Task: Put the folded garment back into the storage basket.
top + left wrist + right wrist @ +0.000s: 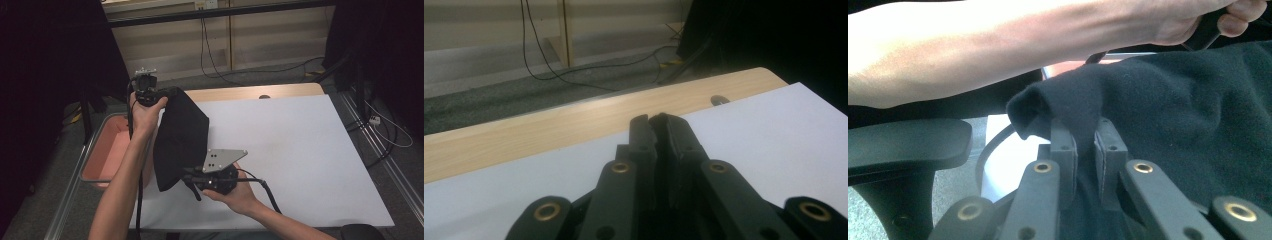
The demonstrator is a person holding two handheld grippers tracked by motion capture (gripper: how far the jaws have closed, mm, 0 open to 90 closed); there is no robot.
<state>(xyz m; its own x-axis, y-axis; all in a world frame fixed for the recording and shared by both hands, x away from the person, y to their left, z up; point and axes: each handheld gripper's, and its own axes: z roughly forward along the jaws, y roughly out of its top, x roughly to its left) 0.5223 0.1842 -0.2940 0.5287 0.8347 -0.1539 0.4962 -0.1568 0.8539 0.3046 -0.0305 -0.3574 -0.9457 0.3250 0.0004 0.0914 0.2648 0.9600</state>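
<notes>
Right hand-held gripper [1083,135] is clamped on a corner of the black cloth [180,137]. The left hand-held gripper [159,95] pinches the far edge, jaws nearly together. I've got the cloth lifted, hanging over the surface's [300,150] left side, above the pink bin [102,150]. I'd say it's picked up but not yet spread or placed. The high view gives the whole drape; the right gripper view shows the bite.
</notes>
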